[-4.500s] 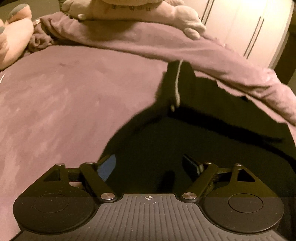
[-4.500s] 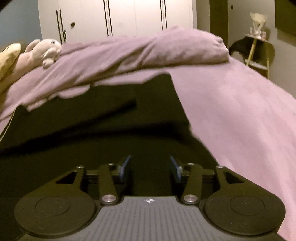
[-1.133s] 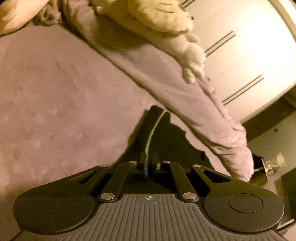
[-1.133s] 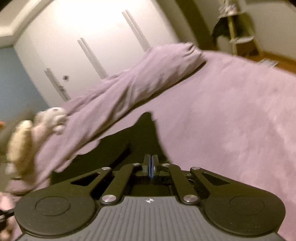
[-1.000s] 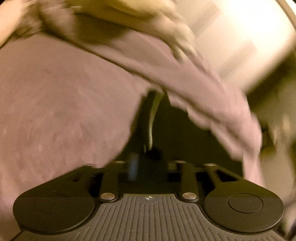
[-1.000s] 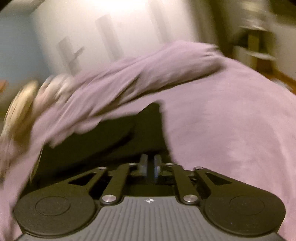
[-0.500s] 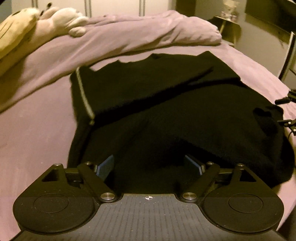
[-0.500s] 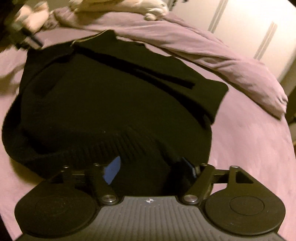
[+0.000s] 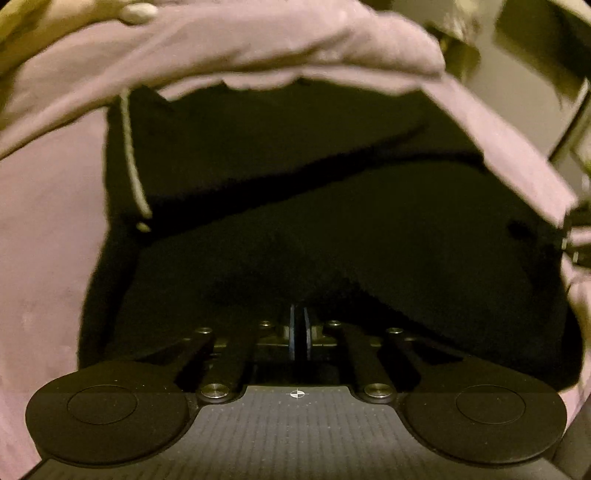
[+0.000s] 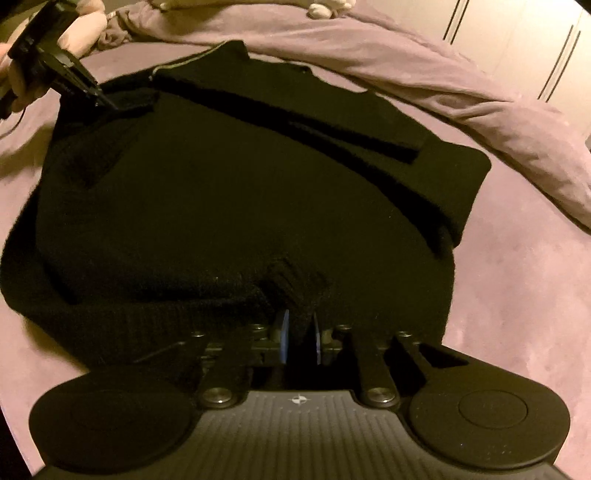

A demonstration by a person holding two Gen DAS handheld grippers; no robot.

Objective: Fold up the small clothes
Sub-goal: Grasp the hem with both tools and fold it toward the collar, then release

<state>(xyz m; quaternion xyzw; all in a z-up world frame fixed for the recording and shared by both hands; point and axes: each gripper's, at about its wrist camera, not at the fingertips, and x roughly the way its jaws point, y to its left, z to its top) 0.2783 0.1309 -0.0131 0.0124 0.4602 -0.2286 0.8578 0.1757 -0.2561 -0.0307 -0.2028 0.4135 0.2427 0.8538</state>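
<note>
A black knit sweater (image 10: pixel 236 192) lies spread on the purple bed, partly folded, with a pale trim line along its far left edge (image 9: pixel 131 155). My left gripper (image 9: pixel 298 325) is shut on the sweater's near edge (image 9: pixel 295 236); it also shows in the right wrist view (image 10: pixel 105 101) pinching the sweater's far left corner. My right gripper (image 10: pixel 298 334) is shut on a bunched fold of the ribbed hem, with knit fabric between its blue pads (image 10: pixel 283 336).
A rumpled purple duvet (image 10: pixel 424 77) lies along the far side of the purple bed sheet (image 10: pixel 517 295). Plush toys (image 10: pixel 328 9) rest on it. White wardrobe doors (image 10: pixel 535 40) stand behind. A small side table (image 9: pixel 458 51) stands off the bed's far right.
Both grippers were open half a second ago and have closed on the sweater's edge. Both cameras have moved lower and closer to the cloth.
</note>
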